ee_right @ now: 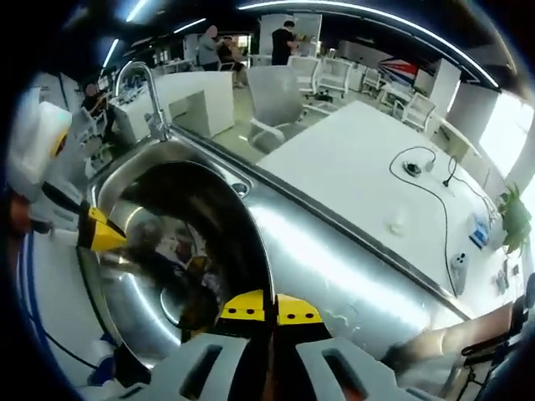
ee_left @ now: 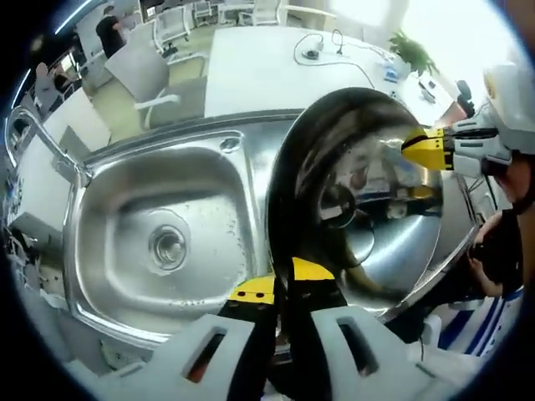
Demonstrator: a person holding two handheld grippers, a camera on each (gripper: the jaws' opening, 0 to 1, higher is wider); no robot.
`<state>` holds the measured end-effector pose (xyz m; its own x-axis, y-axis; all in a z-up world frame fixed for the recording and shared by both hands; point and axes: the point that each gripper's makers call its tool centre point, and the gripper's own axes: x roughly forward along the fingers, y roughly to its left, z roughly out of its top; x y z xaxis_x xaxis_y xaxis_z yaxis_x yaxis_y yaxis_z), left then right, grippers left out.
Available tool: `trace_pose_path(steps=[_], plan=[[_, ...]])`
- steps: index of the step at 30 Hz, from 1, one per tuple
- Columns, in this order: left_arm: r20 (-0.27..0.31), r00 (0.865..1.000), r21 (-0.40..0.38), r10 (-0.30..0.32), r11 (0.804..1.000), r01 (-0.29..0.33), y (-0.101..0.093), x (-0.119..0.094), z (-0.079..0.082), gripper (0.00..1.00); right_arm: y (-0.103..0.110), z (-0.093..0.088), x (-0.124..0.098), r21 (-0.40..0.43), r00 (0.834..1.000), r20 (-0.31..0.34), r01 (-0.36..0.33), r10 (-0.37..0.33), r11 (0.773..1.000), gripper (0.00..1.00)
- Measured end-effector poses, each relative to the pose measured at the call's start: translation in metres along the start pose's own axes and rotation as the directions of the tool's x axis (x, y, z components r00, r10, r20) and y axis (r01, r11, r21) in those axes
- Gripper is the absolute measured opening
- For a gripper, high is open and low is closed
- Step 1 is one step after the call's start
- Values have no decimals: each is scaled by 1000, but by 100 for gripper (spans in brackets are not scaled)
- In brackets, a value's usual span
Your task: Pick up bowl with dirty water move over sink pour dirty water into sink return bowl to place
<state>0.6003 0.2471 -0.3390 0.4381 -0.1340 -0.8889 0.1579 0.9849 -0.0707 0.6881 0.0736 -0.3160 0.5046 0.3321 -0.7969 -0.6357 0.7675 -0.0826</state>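
A large steel bowl (ee_left: 368, 209) hangs tilted beside the sink basin (ee_left: 159, 225), its dark rim overlapping the basin's right edge. My left gripper (ee_left: 284, 282) is shut on the near rim, yellow tips pinching it. The right gripper (ee_left: 422, 149) comes in from the right and clamps the opposite rim. In the right gripper view the bowl (ee_right: 180, 251) covers most of the basin (ee_right: 142, 163); my right gripper (ee_right: 269, 307) is shut on its rim and the left gripper (ee_right: 104, 236) holds the far side. The bowl's inside is all reflections, so I cannot tell whether water is in it.
A curved faucet (ee_left: 38, 134) (ee_right: 146, 83) rises at the basin's far end. A steel drainboard (ee_right: 359, 267) runs beside the bowl. Beyond the sink is a white table (ee_right: 376, 167) with cables, then office chairs (ee_right: 280, 96) and people standing (ee_right: 288, 38).
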Motion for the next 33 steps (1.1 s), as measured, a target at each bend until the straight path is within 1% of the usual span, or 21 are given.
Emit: trace_pose_path(steps=[5, 9, 14, 16, 18, 21, 25, 31, 32, 33], plan=[[5, 1000, -30, 15, 999, -15, 17, -5, -3, 0, 14, 12, 5, -22, 1000, 6, -11, 12, 1000, 0], [20, 999, -53, 28, 998, -27, 32, -11, -4, 0, 26, 26, 8, -35, 999, 23, -23, 24, 999, 0], [55, 997, -91, 48, 995, -43, 54, -20, -4, 0, 42, 44, 15, -50, 998, 48, -30, 32, 998, 0], [69, 996, -99, 60, 994, -52, 64, -21, -7, 0, 51, 50, 19, -56, 998, 56, -33, 36, 998, 0], [69, 996, -108, 63, 993, -56, 70, -21, -11, 0, 58, 55, 21, -60, 997, 61, -41, 45, 997, 0], [70, 996, -130, 57, 990, -48, 78, -22, -13, 0, 64, 60, 23, -71, 997, 62, -42, 47, 997, 0], [75, 995, -137, 71, 989, -60, 86, -24, -14, 0, 71, 67, 27, -85, 997, 67, -34, 40, 996, 0], [106, 991, -159, 84, 985, -67, 103, -29, -10, 0, 80, 84, 32, -93, 994, 103, -27, 36, 995, 0], [118, 988, -167, 95, 983, -74, 107, -30, -9, 0, 82, 86, 32, -96, 994, 108, -23, 34, 995, 0], [122, 987, -170, 100, 982, -78, 110, -30, -8, 0, 83, 90, 33, -106, 991, 128, -13, 27, 994, 0]])
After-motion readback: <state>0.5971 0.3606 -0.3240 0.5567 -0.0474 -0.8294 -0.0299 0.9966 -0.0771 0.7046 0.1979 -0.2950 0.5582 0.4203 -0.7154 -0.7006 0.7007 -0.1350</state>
